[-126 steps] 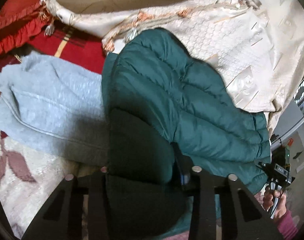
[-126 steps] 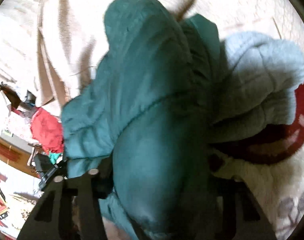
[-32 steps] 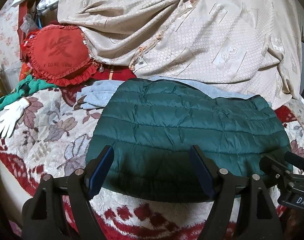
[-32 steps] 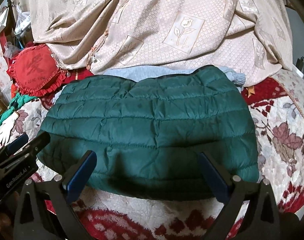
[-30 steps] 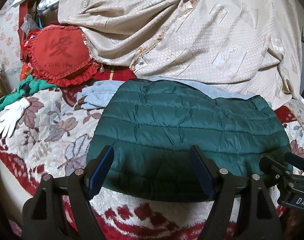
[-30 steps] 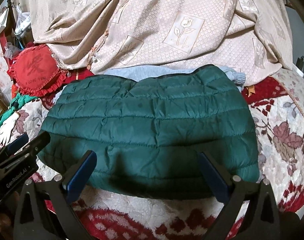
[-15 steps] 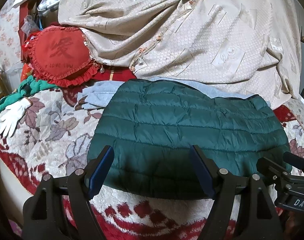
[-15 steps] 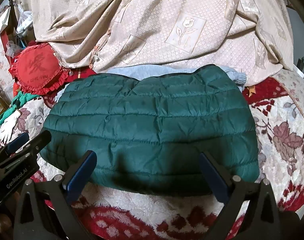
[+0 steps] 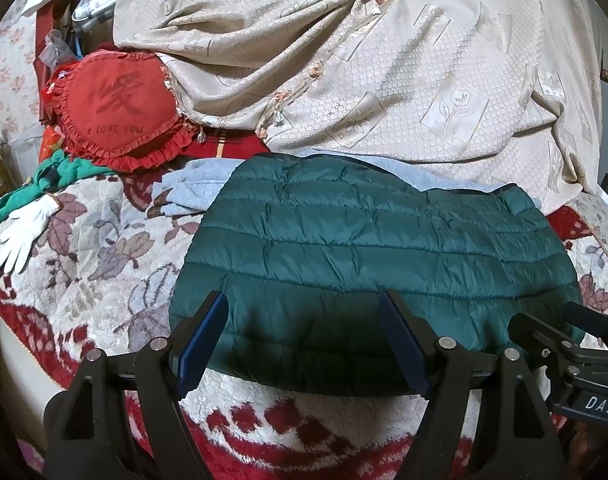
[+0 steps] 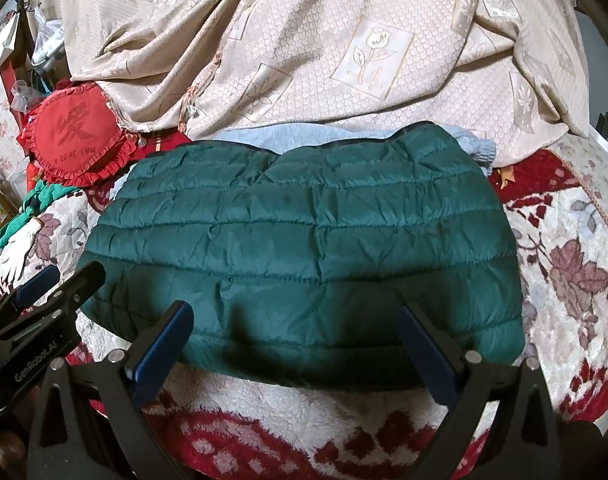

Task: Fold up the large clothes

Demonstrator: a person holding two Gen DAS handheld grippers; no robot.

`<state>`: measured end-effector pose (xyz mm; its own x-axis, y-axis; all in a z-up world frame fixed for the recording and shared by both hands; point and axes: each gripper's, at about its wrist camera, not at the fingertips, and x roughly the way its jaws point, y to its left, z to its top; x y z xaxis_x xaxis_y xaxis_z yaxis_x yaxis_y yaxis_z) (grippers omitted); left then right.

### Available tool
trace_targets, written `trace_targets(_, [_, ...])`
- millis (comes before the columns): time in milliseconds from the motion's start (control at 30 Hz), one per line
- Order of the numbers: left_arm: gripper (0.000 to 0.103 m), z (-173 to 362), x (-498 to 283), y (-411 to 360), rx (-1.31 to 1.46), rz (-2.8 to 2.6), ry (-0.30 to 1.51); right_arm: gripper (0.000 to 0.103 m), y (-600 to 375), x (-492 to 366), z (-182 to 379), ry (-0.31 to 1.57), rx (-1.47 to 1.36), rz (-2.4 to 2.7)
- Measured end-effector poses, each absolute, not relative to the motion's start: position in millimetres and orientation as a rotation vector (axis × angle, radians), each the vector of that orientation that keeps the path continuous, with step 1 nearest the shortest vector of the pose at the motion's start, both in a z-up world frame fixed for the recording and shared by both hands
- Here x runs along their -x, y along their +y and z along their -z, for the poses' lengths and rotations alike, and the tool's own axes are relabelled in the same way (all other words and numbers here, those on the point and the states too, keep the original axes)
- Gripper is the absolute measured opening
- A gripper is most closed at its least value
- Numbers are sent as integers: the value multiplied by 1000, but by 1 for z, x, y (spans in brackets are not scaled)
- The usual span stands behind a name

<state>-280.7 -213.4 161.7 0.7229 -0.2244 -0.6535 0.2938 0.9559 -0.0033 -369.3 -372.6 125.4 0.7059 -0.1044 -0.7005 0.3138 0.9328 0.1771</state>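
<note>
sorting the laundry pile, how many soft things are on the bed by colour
green: 2, quilted dark green puffer jacket, crumpled bright green cloth
red: 1, frilled red heart cushion
light blue: 1, fleecy garment
white: 1, knit glove
beige: 1, embossed bedspread
total: 6

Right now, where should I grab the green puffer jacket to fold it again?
Probably the near hem of the green puffer jacket, one corner per gripper, coming from the front. It lies flat with that edge nearest the open left gripper and open right gripper.
</note>
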Motion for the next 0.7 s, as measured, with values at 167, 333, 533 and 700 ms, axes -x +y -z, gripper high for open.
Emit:
trace_targets(167, [61, -160, 281, -214, -106, 290, 709, 103, -373, 369, -124, 757, -297, 235])
trace_targets(333, [61, -158, 281, -215, -106, 292, 711, 103, -374, 369, -123, 760, -299, 231])
trace_targets(533, [61, -158, 282, -216, -107, 296, 718, 103, -375, 368, -121, 767, -309, 230])
trace_targets(700, [61, -157, 282, -217, -109, 296, 721, 103, -375, 367, -120, 768, -309, 231])
